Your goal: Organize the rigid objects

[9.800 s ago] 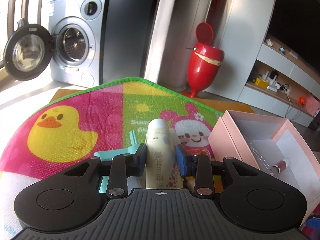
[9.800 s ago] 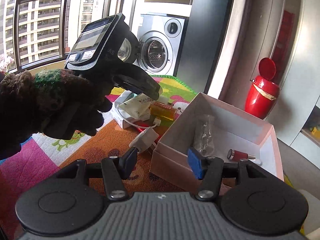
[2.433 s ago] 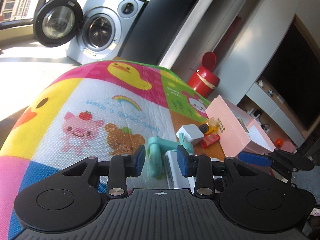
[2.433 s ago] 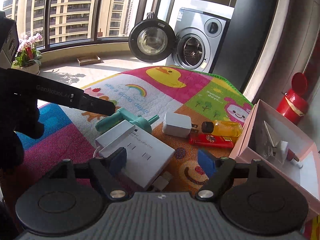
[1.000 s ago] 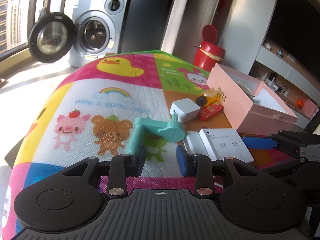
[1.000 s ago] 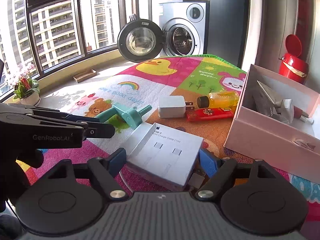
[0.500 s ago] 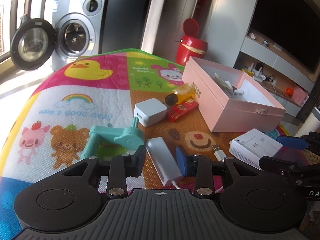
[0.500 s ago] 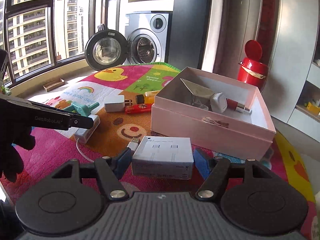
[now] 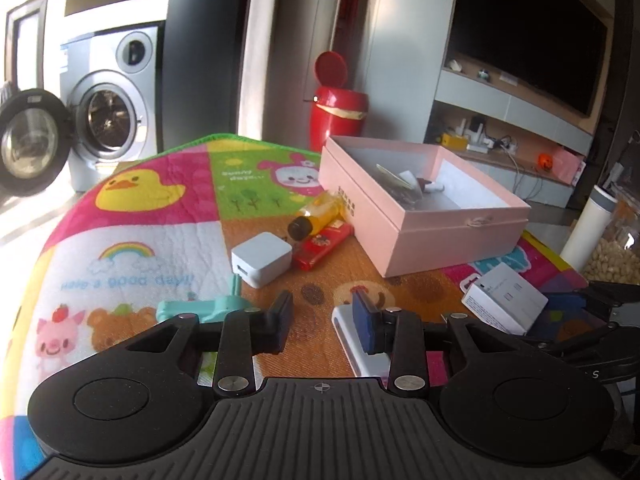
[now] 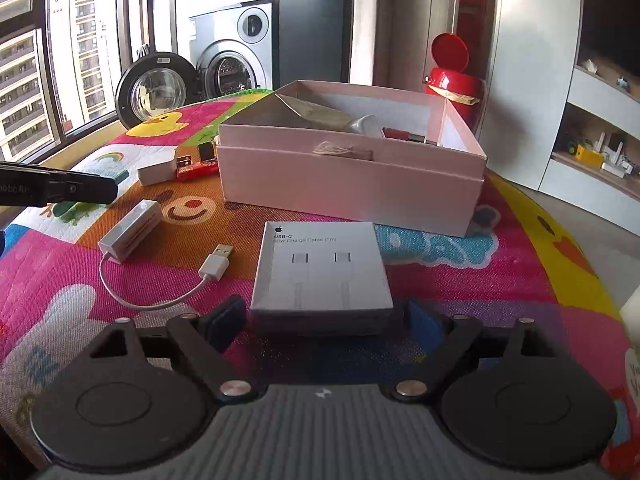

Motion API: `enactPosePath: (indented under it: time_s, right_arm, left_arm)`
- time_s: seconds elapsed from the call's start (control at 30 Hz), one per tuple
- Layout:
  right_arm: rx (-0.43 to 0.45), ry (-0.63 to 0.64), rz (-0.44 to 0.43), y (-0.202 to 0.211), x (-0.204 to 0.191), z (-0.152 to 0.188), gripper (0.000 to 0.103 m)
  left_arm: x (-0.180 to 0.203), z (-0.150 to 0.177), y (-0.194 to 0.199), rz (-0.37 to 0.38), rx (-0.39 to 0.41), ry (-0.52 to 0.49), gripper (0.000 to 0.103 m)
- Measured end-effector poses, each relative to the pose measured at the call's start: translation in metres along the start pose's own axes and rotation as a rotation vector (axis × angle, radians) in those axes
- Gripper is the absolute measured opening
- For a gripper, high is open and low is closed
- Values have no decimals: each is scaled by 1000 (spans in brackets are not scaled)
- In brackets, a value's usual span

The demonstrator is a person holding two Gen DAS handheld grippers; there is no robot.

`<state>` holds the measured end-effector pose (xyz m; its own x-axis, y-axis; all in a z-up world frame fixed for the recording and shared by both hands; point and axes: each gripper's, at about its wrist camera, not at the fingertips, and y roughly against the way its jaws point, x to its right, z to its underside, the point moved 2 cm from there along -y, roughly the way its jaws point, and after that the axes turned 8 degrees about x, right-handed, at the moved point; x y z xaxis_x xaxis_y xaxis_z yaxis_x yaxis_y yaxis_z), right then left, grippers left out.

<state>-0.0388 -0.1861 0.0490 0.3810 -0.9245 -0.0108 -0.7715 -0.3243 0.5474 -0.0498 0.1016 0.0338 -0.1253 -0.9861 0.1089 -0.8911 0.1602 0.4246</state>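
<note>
Both my tongs stand empty: the right tongs (image 10: 322, 316) are opening around the flat white cardboard cable box (image 10: 322, 264), its printed end toward the pink open box (image 10: 352, 184), on the cartoon-patterned worktop (image 10: 520, 280); left tongs (image 9: 323, 322) hover part-open.

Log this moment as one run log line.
right tool: jaws opening, cable box between them on mat | left tool: open, empty | pink box: open, partly filled
</note>
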Motion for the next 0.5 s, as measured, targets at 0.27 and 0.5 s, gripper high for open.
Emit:
enactPosePath:
  time_s: [0.27, 0.5]
  right_arm:
    - [11, -7, -5, 0, 0, 1, 89]
    - [9, -7, -8, -1, -1, 1, 91]
  left_arm:
    - [-112, -15, -24, -19, -79, 266, 36]
    - [-92, 16, -7, 117, -171, 267, 37]
